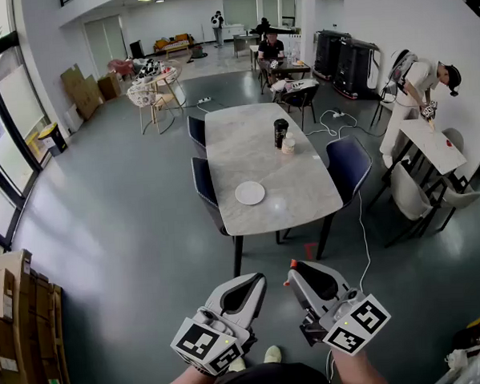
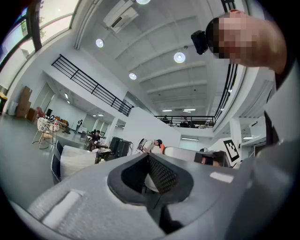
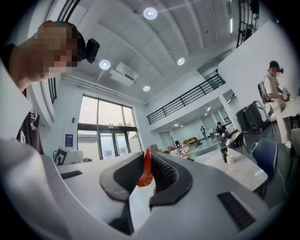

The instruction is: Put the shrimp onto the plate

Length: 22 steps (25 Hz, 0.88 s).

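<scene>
A white plate [image 1: 250, 193] lies near the front end of a long pale table [image 1: 254, 158], well ahead of both grippers. Low in the head view, my right gripper [image 1: 293, 268] is shut on an orange shrimp [image 1: 290, 264] that pokes out at its tip. In the right gripper view the shrimp [image 3: 146, 172] is pinched between the jaws, and the table [image 3: 243, 171] is far off to the right. My left gripper [image 1: 255, 281] is beside the right one, shut with nothing in it [image 2: 147, 158]. Both point upward, away from the floor.
A dark cup [image 1: 280, 132] and a small jar [image 1: 288, 144] stand mid-table. Dark chairs [image 1: 348, 164] ring the table, and a cable [image 1: 361, 229] trails on the floor. Cardboard boxes [image 1: 22, 319] are stacked at the left. A person [image 1: 411, 86] bends over a table at the right.
</scene>
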Available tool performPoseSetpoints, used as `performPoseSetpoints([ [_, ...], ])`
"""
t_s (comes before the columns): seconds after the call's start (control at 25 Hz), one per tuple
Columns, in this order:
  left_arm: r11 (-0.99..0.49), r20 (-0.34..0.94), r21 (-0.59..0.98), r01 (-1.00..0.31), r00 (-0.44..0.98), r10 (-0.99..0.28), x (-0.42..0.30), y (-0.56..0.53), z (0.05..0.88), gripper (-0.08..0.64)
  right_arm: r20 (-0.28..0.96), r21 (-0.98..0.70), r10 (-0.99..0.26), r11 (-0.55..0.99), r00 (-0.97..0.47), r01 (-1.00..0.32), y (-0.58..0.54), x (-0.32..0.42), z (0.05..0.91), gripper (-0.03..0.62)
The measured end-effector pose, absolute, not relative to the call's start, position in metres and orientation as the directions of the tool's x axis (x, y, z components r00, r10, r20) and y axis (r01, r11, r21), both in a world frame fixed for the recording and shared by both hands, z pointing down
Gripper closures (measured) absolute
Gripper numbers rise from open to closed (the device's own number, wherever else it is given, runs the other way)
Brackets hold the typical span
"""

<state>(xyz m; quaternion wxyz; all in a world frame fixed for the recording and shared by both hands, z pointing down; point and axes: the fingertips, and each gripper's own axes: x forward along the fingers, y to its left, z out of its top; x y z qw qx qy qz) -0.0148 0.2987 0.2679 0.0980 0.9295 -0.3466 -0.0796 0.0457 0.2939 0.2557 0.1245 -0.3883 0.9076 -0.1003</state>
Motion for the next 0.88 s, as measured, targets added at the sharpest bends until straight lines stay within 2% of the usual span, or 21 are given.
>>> performPoseSetpoints([
  [0.4,-0.740,-0.072,0.226,-0.634,0.746,-0.662,-0.006,0.297,0.269,0.552,-0.135,-0.287,-0.711,0.695,-0.691,-0.659,0.293,0.049,0.259,0.541],
  [0.88,-0.731,-0.071,0.208,-0.650,0.735,-0.674,0.014,0.290,0.269,0.552,-0.175,-0.303,-0.700,0.708,-0.693,-0.638,0.285,0.071,0.257,0.541],
])
